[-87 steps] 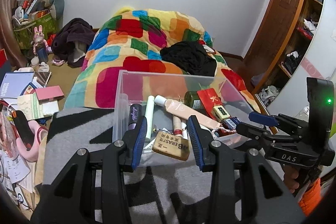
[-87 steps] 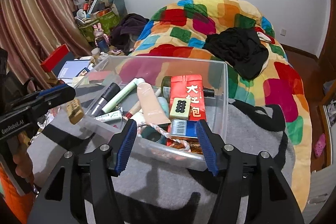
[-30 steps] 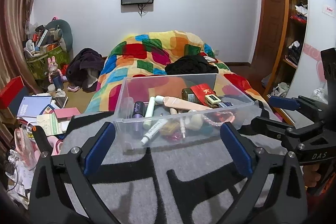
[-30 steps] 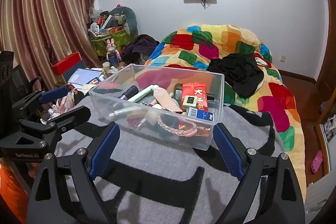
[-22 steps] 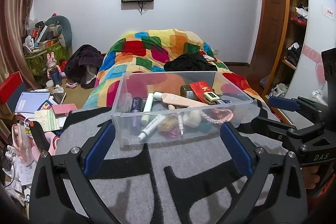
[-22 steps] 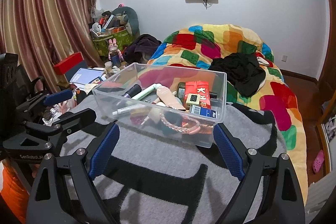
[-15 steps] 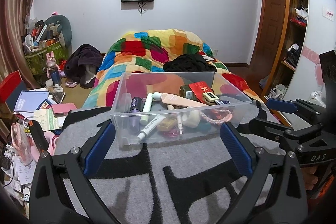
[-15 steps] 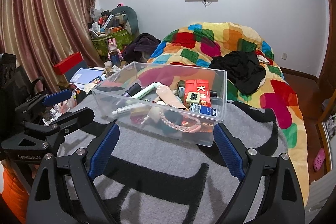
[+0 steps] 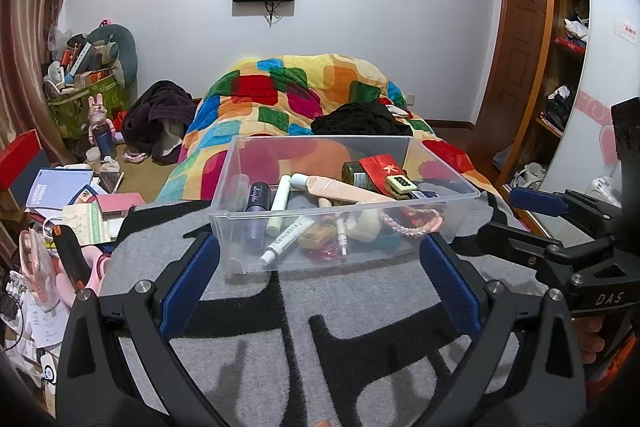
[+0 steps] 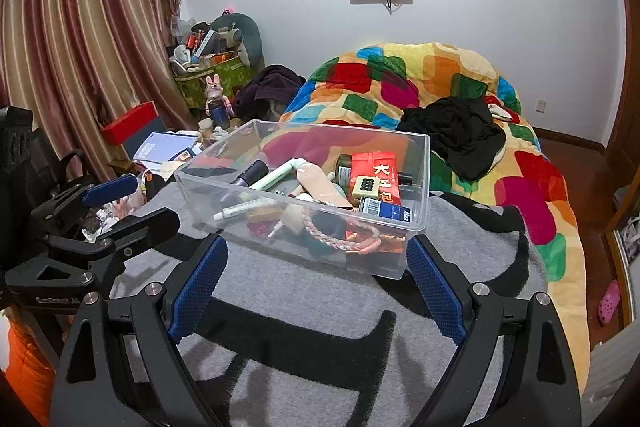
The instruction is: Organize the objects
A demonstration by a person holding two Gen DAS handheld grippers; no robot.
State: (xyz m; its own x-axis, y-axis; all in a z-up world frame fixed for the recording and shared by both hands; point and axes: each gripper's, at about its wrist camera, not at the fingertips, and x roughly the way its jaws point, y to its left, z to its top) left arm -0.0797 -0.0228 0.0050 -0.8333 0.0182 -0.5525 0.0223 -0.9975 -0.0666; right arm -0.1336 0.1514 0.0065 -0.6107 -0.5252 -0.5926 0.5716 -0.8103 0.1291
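A clear plastic bin (image 9: 236, 227) (image 10: 416, 187) stands on a grey and black mat (image 9: 304, 339) (image 10: 304, 311). In it lie tubes, a red packet (image 10: 378, 173), a tan eraser (image 9: 316, 235), a pink braided cord (image 10: 340, 239) and other small items. My left gripper (image 9: 320, 291) is open and empty, a little back from the bin's near wall. My right gripper (image 10: 316, 291) is open and empty, also back from the bin. Each gripper shows in the other's view, the left one (image 10: 120, 207) and the right one (image 9: 532, 223).
A bed with a colourful quilt (image 9: 300, 95) and black clothes (image 10: 452, 135) lies behind the bin. Books, papers and clutter (image 9: 72, 203) lie to the left. Curtains (image 10: 80, 47) hang at the left; wooden shelves (image 9: 560, 67) stand at the right.
The left gripper has let the tan eraser go into the bin and opened wide. Both grippers have drawn back from the bin and opened; little movement in the last second.
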